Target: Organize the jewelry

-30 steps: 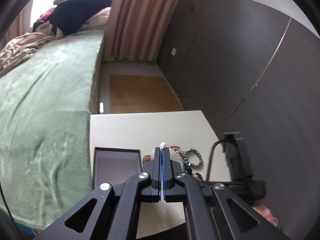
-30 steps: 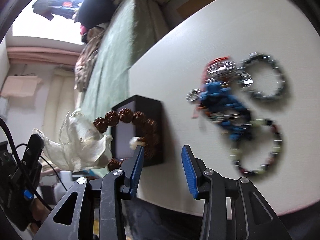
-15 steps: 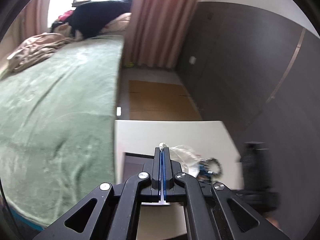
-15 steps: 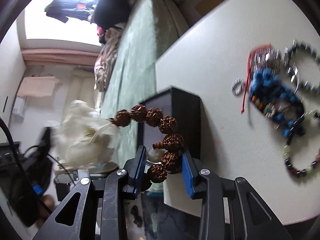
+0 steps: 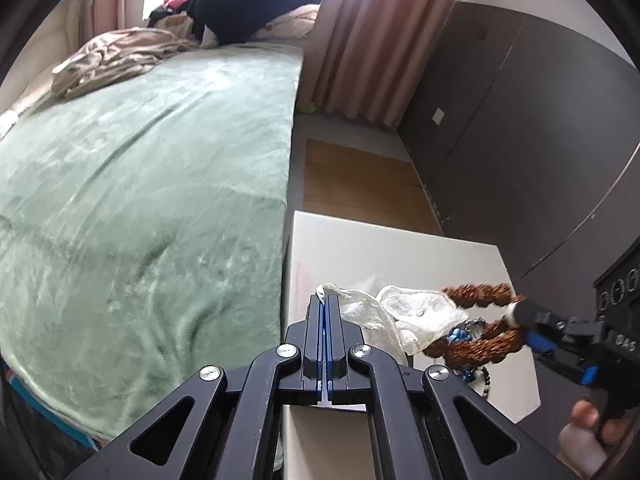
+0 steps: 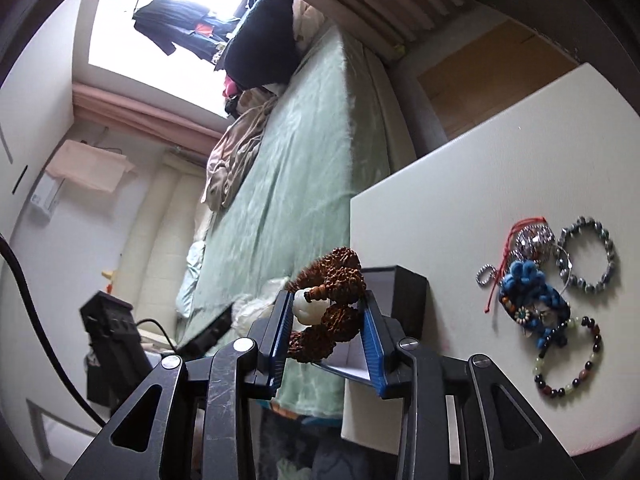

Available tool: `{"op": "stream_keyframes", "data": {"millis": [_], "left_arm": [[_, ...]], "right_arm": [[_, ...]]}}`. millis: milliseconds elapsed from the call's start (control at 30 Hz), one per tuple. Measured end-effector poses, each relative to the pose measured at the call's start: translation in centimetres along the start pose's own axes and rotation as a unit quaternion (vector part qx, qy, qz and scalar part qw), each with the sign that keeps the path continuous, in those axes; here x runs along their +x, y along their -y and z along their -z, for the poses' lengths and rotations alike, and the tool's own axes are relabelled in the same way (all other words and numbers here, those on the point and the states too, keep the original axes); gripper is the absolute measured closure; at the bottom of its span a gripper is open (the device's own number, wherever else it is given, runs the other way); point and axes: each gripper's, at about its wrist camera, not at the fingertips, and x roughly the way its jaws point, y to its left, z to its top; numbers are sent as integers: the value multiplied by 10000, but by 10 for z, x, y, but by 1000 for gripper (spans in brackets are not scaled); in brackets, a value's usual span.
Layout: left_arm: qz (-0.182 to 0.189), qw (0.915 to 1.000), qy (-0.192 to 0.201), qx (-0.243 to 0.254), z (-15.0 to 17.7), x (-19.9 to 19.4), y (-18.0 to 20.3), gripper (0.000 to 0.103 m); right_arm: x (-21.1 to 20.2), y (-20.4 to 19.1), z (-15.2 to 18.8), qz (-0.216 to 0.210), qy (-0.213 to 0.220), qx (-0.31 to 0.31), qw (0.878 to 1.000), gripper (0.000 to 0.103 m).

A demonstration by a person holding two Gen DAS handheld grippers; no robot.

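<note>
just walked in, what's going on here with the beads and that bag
A person is sorting jewelry with two hand-held grippers. The right hand-held gripper is clamped on a brown seed-bead bracelet, held above the white table. The left hand-held gripper is shut on a thin clear bag. More bracelets lie on the table.

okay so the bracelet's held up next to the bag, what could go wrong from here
The right gripper pinches the brown bracelet by only a few beads, so it could slip and fall. The left gripper grips just a corner of the thin bag, whose mouth looks collapsed, so the beads may miss it. A drop could scatter the jewelry pile.
</note>
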Motion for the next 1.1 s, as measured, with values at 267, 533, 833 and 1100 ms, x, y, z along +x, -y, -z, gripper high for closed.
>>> {"op": "stream_keyframes", "data": {"millis": [267, 533, 833, 1100], "left_arm": [[527, 9949, -852, -105, 13, 46, 11, 102], [559, 9928, -881, -583, 14, 37, -22, 52], [414, 9930, -514, -980, 12, 14, -50, 30], [556, 9950, -510, -654, 16, 12, -22, 30]], "right_arm": [[11, -30, -6, 118, -72, -451, 9989, 69], [46, -47, -10, 612, -471, -827, 9936, 68], [62, -41, 0, 215, -952, -661, 9930, 63], [15, -6, 7, 647, -700, -367, 9948, 47]]}}
